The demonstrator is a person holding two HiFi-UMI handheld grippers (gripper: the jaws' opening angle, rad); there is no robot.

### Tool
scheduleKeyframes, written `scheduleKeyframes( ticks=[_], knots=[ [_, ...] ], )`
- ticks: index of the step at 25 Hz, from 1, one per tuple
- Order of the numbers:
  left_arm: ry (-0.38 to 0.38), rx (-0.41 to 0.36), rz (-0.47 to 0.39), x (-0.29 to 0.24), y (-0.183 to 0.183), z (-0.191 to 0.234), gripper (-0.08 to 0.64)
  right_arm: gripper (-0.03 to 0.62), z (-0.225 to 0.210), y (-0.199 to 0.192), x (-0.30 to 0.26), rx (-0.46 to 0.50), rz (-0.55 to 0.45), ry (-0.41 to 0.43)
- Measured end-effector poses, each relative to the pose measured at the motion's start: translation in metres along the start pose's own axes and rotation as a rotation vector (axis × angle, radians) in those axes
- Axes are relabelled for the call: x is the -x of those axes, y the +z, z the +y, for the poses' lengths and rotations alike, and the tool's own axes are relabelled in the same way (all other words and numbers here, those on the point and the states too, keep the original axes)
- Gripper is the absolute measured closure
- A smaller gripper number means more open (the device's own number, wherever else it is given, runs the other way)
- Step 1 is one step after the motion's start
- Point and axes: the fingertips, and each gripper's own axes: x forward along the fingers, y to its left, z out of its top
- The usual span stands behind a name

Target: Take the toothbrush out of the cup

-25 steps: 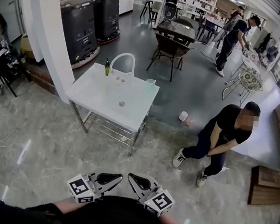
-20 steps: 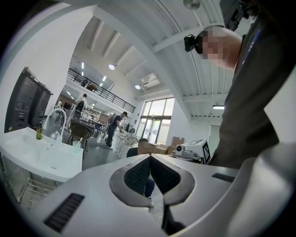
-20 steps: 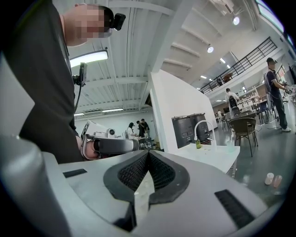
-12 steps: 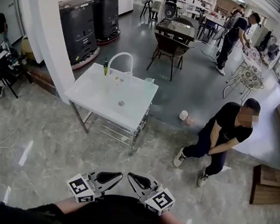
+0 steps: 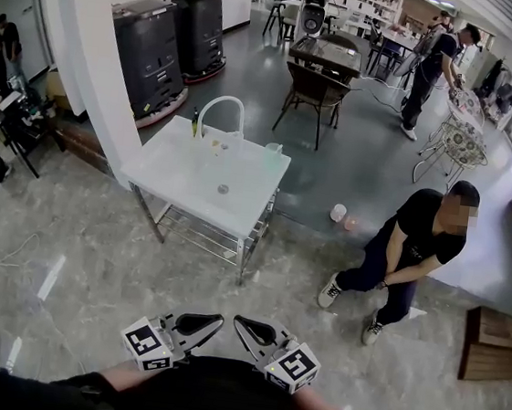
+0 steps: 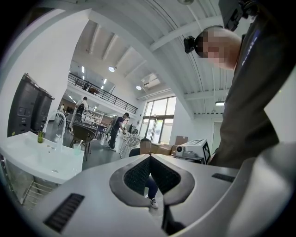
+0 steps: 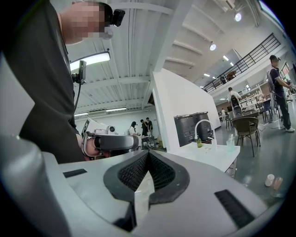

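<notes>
**A:** Left gripper point(image 5: 211, 322) and right gripper point(image 5: 244, 326) sit tucked against the person's body, well apart from the white table point(image 5: 194, 181). Why?

**B:** Both pairs of jaws are pressed together with nothing between them. I'd judge the approach isn't done, so the tools are carried level and closed until the table is within reach.

**A:** Where's the cup?

**B:** The cup point(image 5: 274, 149) stands upright at the table's far edge, near its right corner. The arched faucet point(image 5: 223, 111) rises from that same far edge, toward the table's left.

**A:** And the toothbrush?

**B:** The toothbrush point(image 6: 79, 144) shows only as a thin pale stick leaning out of the pale, see-through cup. Its bristles are too small to make out. The handle stands above the rim, which probably leaves room to pinch it.
</notes>
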Motion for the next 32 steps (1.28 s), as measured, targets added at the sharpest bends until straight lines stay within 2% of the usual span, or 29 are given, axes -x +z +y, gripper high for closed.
scheduleKeyframes(
  ticks=[9, 15, 27, 32],
  knots=[
    [0.036, -0.018, 0.013, -0.014, -0.009, -0.011, 0.551, 0.581, -0.01, -0.013, 0.017, -0.022, 0.023, 0.02],
    [0.045, 0.003, 0.005, -0.016, -0.008, -0.001, 0.551, 0.581, -0.021, -0.013, 0.013, -0.026, 0.037, 0.012],
    [-0.016, 0.017, -0.008, -0.031, 0.002, 0.062, 0.551, 0.581, -0.068, -0.005, -0.026, -0.024, 0.069, -0.063],
    [-0.042, 0.008, -0.007, -0.036, 0.015, 0.101, 0.551, 0.581, -0.094, 0.005, -0.056, -0.019, 0.029, -0.102]
  ],
)
